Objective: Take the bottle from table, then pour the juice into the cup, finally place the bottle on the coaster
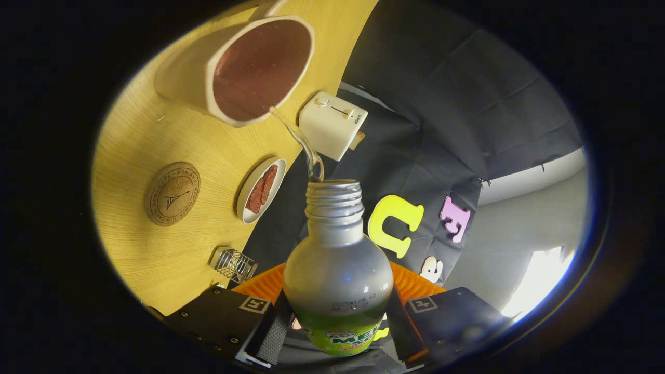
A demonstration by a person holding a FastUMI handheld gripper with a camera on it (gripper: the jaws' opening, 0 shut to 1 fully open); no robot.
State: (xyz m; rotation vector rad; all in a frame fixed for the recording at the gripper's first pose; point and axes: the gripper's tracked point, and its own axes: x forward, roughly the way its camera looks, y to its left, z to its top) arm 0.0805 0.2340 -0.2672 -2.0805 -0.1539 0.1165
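Gripper view: gripper clasping ribbed-neck bottle

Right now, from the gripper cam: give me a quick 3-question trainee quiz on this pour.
1. True or false: the gripper is shut on the bottle, which is uncapped.
2. The clear stream from the bottle mouth reaches: A) the cork coaster B) the cup C) the small dish
3. Fill in: the white box with a slider stands beside the ____.

Key: 1 true; 2 B; 3 cup
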